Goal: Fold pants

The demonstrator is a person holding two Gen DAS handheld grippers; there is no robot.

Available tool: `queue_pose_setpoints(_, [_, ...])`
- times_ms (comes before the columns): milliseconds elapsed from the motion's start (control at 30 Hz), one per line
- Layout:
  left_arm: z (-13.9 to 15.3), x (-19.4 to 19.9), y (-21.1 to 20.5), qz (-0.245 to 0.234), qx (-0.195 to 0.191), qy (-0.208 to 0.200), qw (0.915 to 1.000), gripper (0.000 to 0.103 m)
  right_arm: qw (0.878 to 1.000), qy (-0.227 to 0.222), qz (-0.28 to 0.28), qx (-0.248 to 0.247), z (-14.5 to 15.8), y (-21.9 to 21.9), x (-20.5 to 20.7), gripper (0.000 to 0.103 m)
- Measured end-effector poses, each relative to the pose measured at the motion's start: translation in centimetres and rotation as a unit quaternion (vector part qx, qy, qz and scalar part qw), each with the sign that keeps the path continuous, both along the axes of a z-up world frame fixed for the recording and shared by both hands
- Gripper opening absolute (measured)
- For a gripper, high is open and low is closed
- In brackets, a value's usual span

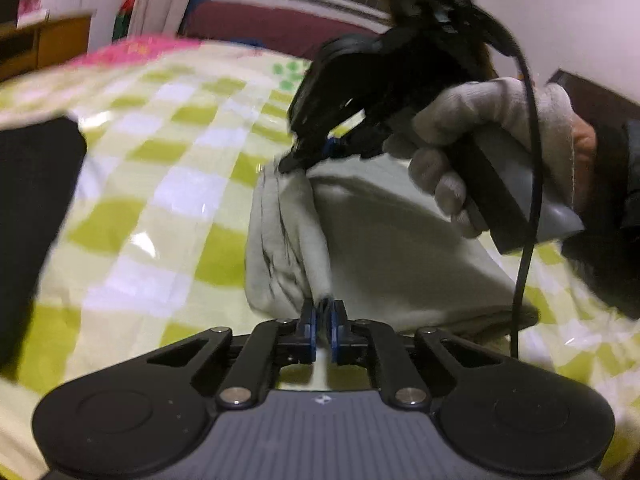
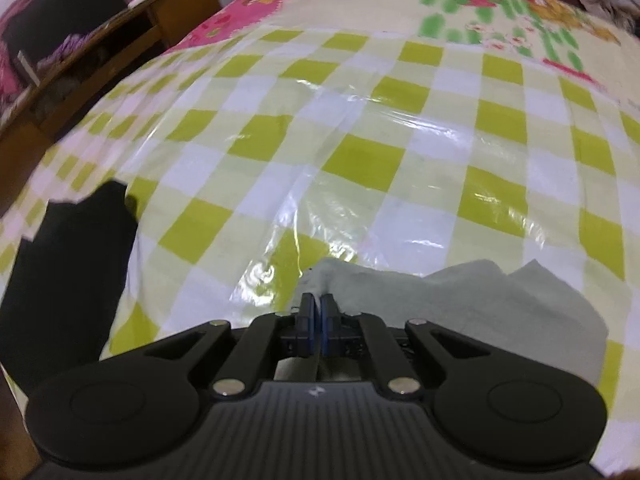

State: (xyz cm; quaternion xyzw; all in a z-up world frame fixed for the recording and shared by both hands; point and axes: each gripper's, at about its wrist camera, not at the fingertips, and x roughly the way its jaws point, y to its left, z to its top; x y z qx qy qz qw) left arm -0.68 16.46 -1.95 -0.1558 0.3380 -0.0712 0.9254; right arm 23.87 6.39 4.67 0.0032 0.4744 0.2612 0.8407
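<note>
The pale grey-white pants (image 1: pixel 380 240) lie bunched on a bed with a green and white checked cover. My left gripper (image 1: pixel 323 320) is shut on a pinched edge of the pants at the near side. My right gripper (image 1: pixel 316 152), held by a gloved hand, is shut on the far edge of the same cloth and lifts it. In the right wrist view the right gripper (image 2: pixel 319 312) is shut on the pants (image 2: pixel 480 300), which spread to the right under it.
A black garment (image 2: pixel 72 272) lies at the left on the bed; it also shows in the left wrist view (image 1: pixel 36 220). A wooden desk (image 2: pixel 100 52) stands beyond the bed's left edge. A black cable (image 1: pixel 528 200) hangs from the right gripper.
</note>
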Motion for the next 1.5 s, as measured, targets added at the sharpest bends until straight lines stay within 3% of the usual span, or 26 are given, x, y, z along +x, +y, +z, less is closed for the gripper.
queue_pose_setpoints(67, [-0.3, 0.0, 0.5, 0.005, -0.017, 0.015, 0.9997, 0.023, 1.000, 0.009, 0.002, 0.017, 0.1, -0.4, 0.3, 0.012])
queue_pose_setpoints(167, [0.7, -1.1, 1.0, 0.013, -0.022, 0.015, 0.9996, 0.032, 0.998, 0.010, 0.004, 0.054, 1.7, -1.6, -0.3, 0.015])
queue_pose_setpoints(267, [1.9, -2.5, 1.0, 0.030, 0.029, 0.001, 0.9991, 0.032, 0.996, -0.046, 0.000, 0.081, 4.5, -4.6, -2.6, 0.028])
queue_pose_setpoints(333, [3.0, -2.9, 0.6, 0.036, 0.064, -0.018, 0.9971, 0.032, 0.993, -0.076, -0.004, 0.088, 5.5, -7.1, -4.4, 0.029])
queue_pose_setpoints(467, [5.2, -1.7, -0.9, 0.016, 0.109, -0.070, 0.9914, 0.032, 0.994, -0.098, -0.023, 0.050, 4.8, -10.7, -7.3, 0.029])
queue_pose_setpoints(533, [5.5, -0.1, -1.6, -0.001, 0.121, -0.087, 0.9888, 0.033, 0.995, -0.092, -0.029, 0.030, 3.7, -11.4, -7.6, 0.029])
queue_pose_setpoints(700, [5.7, 5.9, -3.8, -0.041, 0.168, -0.130, 0.9763, 0.033, 0.997, -0.042, -0.062, 0.034, 0.2, -13.1, -7.2, 0.029])
queue_pose_setpoints(800, [4.1, 9.8, -4.3, -0.064, 0.175, -0.091, 0.9782, 0.033, 0.995, -0.041, -0.069, 0.056, -0.7, -14.8, -8.8, 0.030])
queue_pose_setpoints(900, [1.5, 12.4, -4.7, -0.075, 0.210, -0.044, 0.9737, 0.034, 0.993, 0.032, -0.070, 0.087, -2.9, -16.4, -10.8, 0.031])
queue_pose_setpoints(967, [1.8, 12.1, -5.2, -0.081, 0.223, -0.047, 0.9703, 0.034, 0.992, 0.039, -0.058, 0.103, -3.5, -17.1, -12.8, 0.032])
queue_pose_setpoints(1067, [4.2, 11.4, -5.8, -0.102, 0.199, -0.071, 0.9721, 0.034, 0.991, 0.036, -0.054, 0.114, -2.8, -18.0, -14.3, 0.032])
queue_pose_setpoints(1167, [6.5, 11.0, -7.4, -0.163, 0.189, -0.106, 0.9626, 0.048, 0.984, 0.042, -0.077, 0.155, -2.2, -19.7, -13.5, 0.035])
queue_pose_setpoints(1233, [7.0, 11.4, -9.0, -0.226, 0.180, -0.107, 0.9513, 0.069, 0.982, 0.033, -0.083, 0.164, -2.4, -20.2, -13.1, 0.038])
queue_pose_setpoints(1333, [5.4, 13.5, -12.0, -0.298, 0.182, -0.071, 0.9343, 0.070, 0.978, 0.053, -0.076, 0.187, -4.0, -20.0, -12.5, 0.041])
queue_pose_setpoints(1433, [2.4, 15.8, -14.7, -0.307, 0.253, -0.036, 0.9169, 0.061, 0.974, 0.048, -0.068, 0.210, -4.8, -20.0, -12.5, 0.040])
queue_pose_setpoints(1500, [1.0, 17.0, -15.0, -0.295, 0.280, -0.031, 0.9129, 0.056, 0.969, 0.056, -0.066, 0.230, -5.2, -20.3, -12.4, 0.026])
